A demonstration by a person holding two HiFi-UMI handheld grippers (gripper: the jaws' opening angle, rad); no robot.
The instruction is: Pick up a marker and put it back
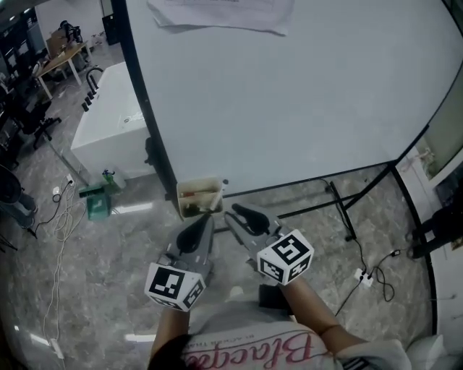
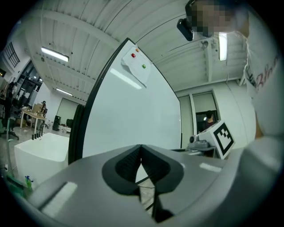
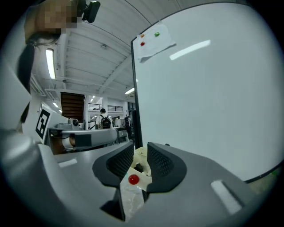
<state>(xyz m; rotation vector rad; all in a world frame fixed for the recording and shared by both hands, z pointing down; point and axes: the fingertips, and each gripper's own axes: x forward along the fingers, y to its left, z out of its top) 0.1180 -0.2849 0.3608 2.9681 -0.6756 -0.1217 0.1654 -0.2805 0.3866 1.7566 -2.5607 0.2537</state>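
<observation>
A small beige holder (image 1: 200, 196) hangs at the lower left corner of the whiteboard (image 1: 289, 94), with a pale marker (image 1: 219, 194) and other pens standing in it. My right gripper (image 1: 235, 212) sits just right of the holder, jaws apart. In the right gripper view the holder (image 3: 140, 156) and a red round marker end (image 3: 133, 179) show through the gap of the right gripper (image 3: 140, 162); the pads press on nothing. My left gripper (image 1: 208, 218) points at the holder from below. Its jaws meet in the left gripper view (image 2: 141, 153), empty.
A paper sheet (image 1: 217, 14) is pinned by magnets at the board's top. A white cabinet (image 1: 108, 123) stands to the left, a green object (image 1: 98, 199) lies on the floor, and the board's black stand legs (image 1: 340, 209) and cables (image 1: 372, 278) are to the right.
</observation>
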